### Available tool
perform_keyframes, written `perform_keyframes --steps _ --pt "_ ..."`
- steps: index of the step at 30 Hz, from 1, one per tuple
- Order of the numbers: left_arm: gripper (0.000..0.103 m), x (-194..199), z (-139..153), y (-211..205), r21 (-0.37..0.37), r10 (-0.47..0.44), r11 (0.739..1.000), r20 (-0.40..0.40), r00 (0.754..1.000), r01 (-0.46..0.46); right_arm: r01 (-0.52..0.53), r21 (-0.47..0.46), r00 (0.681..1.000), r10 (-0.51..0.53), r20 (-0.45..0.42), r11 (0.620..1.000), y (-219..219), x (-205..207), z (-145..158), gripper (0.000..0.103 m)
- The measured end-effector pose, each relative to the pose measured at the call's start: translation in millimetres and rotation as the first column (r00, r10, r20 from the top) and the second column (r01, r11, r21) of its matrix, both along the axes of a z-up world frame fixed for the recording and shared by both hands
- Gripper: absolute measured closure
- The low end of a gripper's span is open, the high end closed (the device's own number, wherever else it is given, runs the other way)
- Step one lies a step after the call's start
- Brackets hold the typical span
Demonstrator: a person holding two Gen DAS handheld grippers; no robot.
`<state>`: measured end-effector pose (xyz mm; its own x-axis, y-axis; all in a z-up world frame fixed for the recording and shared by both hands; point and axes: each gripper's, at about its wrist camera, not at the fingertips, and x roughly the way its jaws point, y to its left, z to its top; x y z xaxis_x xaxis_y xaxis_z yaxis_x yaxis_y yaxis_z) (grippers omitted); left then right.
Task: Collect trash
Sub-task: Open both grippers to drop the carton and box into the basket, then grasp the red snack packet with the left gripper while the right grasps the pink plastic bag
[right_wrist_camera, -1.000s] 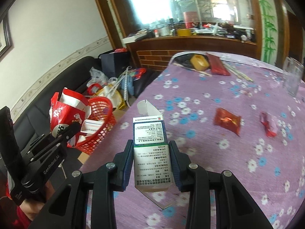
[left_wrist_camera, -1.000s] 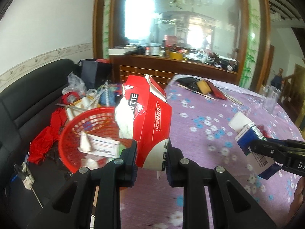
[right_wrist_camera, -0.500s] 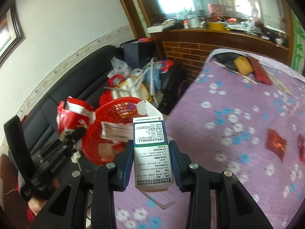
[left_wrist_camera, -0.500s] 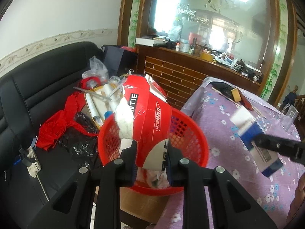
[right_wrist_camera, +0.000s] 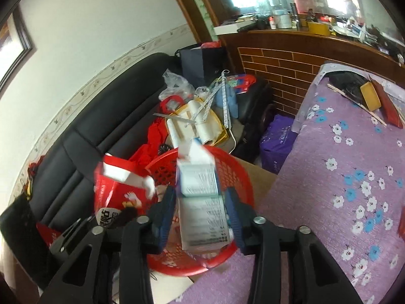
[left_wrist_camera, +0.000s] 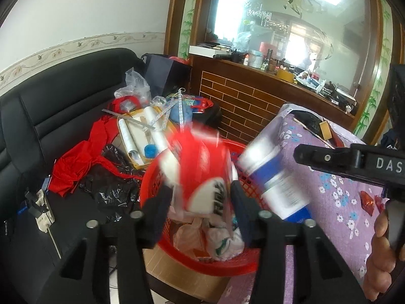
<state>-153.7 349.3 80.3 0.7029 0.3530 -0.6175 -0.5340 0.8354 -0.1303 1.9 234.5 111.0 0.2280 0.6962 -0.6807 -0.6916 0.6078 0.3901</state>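
A red plastic basket with trash in it stands beside the table; it also shows in the right wrist view. My left gripper is open over it, and a blurred red carton is falling between its jaws, free of them. My right gripper is open over the basket too, and a blurred blue-and-white box is dropping between its jaws; it also shows in the left wrist view. The red carton shows at the left in the right wrist view.
The table with a purple flowered cloth lies to the right, with red wrappers on it. A black sofa piled with red cloth, bags and rolls is behind the basket. A brick-fronted counter stands at the back.
Both grippers have moved over the basket and opened. The red carton and the blue-and-white box have been let go and are falling, blurred.
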Motion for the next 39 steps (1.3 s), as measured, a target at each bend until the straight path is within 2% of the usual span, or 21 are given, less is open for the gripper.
perform_keyframes --steps 2,7,13,19,23,27,30,31,34,37,39 --pt "0.054 -0.9 1.2 -2.2 0.004 -0.009 1.0 0.003 1.0 0.009 0.0 0.022 1.0 0.001 -0.014 1.0 -7.6 3.6 0.5 0.05" --pt "0.043 -0.9 5.3 -19.2 0.016 -0.037 0.999 0.013 0.999 0.037 0.022 0.054 1.0 -0.022 0.012 0.998 -45.6 3.2 9.2 0.05" --pt "0.04 11.1 9.5 -64.1 0.041 -0.138 0.99 0.008 0.99 0.138 0.101 0.003 0.991 -0.101 0.09 0.995 -103.8 -6.0 10.7 0.049" --pt "0.037 29.9 7.7 -121.7 0.058 -0.253 0.965 -0.021 0.967 0.254 0.196 0.004 0.977 -0.196 0.088 0.981 -168.7 2.2 5.8 0.049" --pt "0.037 43.8 4.4 -161.4 0.065 -0.33 0.941 -0.052 0.942 0.333 0.28 -0.015 0.957 -0.277 0.086 0.96 -218.9 12.9 0.5 0.049" --pt "0.034 55.4 1.4 -195.2 0.062 -0.394 0.915 -0.078 0.916 0.399 0.391 -0.012 0.92 -0.391 0.019 0.92 -281.0 36.1 -9.7 0.049" --pt "0.033 64.0 -0.4 -215.9 0.069 -0.42 0.901 -0.103 0.902 0.428 0.514 -0.061 0.858 -0.513 0.027 0.856 -327.4 60.3 -16.5 0.048" --pt "0.033 66.7 -1.1 -221.3 0.068 -0.431 0.896 -0.109 0.896 0.439 0.558 -0.079 0.829 -0.558 0.022 0.826 -345.1 71.0 -20.2 0.043" --pt "0.033 75.0 -3.0 -236.6 0.062 -0.458 0.881 -0.132 0.879 0.468 0.645 -0.135 0.76 -0.65 0.008 0.752 -385.5 100.1 -35.0 0.043" --pt "0.033 83.6 -5.9 -248.2 0.045 -0.477 0.871 -0.158 0.865 0.489 0.684 -0.155 0.719 -0.695 -0.017 0.712 -409.4 123.4 -51.1 0.043" --pt "0.033 86.4 -6.9 -251.8 0.032 -0.485 0.867 -0.168 0.858 0.497 0.683 -0.143 0.718 -0.694 -0.045 0.716 -417.1 133.1 -60.8 0.043"
